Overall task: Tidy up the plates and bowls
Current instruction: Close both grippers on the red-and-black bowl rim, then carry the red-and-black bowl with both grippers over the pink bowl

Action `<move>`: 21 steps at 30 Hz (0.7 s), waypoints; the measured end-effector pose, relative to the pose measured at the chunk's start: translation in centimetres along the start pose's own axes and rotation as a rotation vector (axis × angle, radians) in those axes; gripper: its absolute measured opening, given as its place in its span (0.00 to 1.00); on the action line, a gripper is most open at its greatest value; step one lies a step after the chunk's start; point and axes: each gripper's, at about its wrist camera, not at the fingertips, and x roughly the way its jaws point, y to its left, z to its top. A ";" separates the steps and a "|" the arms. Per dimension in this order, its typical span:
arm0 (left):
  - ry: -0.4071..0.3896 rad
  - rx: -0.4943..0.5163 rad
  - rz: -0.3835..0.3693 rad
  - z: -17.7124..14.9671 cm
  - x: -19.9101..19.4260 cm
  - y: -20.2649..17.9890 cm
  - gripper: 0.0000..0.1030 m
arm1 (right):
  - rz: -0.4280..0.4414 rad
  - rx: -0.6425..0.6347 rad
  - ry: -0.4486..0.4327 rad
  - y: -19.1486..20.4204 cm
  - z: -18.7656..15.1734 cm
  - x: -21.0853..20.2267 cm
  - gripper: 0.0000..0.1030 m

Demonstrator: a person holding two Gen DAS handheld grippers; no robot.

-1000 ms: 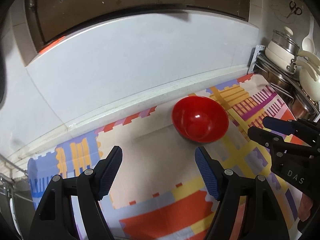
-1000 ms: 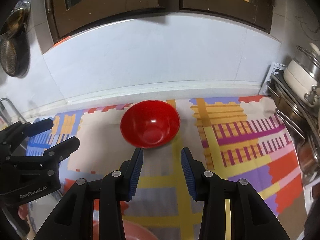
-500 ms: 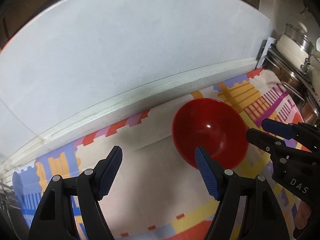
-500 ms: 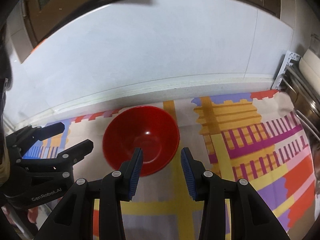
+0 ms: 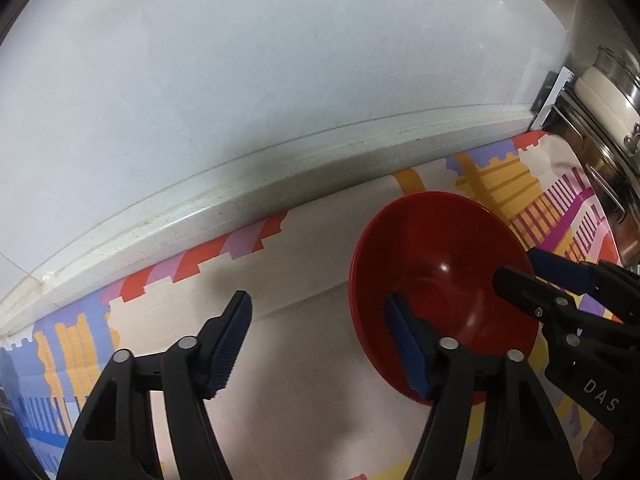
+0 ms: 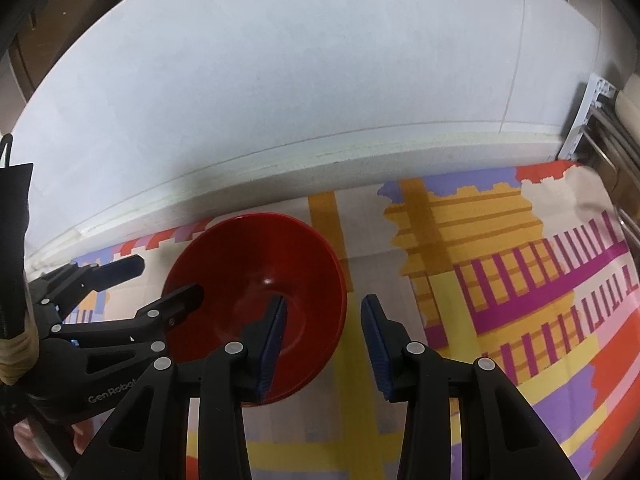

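1. Sitting upright on the patterned mat, the red bowl lies near the pale ledge at the foot of the wall.
2. The left gripper has its right finger over the bowl's near-left rim and its left finger out over bare mat; its jaws have just been closing, yet they stand apart and press on nothing.
3. The right gripper straddles the bowl's right rim, left finger inside the bowl and right finger outside over the mat. Whether a pad touches the rim is hard to tell; the gap looks free, so it reads as released.
4. Each gripper reaches over the bowl from its own side, crowding it.
5. The left wrist view alone shows a cream lidded pot on a metal rack at the mat's far right end.
6. The right wrist view alone shows the mat's broad purple and yellow stripes beyond the bowl.
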 end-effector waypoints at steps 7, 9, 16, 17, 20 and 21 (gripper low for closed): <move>0.040 -0.023 -0.055 0.0 1.0 0.0 0.39 | 0.009 0.005 0.025 0.1 -0.4 0.8 0.27; 0.042 -0.030 -0.064 0.0 1.1 0.0 0.34 | 0.011 0.008 0.027 0.1 -0.4 0.9 0.24; 0.069 -0.034 -0.101 0.3 1.8 -0.7 0.12 | 0.018 0.025 0.031 -0.1 -0.3 1.2 0.13; 0.068 -0.041 -0.098 0.3 1.7 -0.6 0.12 | 0.020 0.025 0.029 -0.1 -0.3 1.1 0.13; 0.071 -0.059 -0.099 0.2 1.6 -0.5 0.11 | 0.026 0.035 0.037 -0.2 -0.2 1.2 0.12; 0.076 -0.061 -0.094 0.2 1.6 -0.5 0.11 | 0.031 0.042 0.041 -0.3 -0.3 1.3 0.12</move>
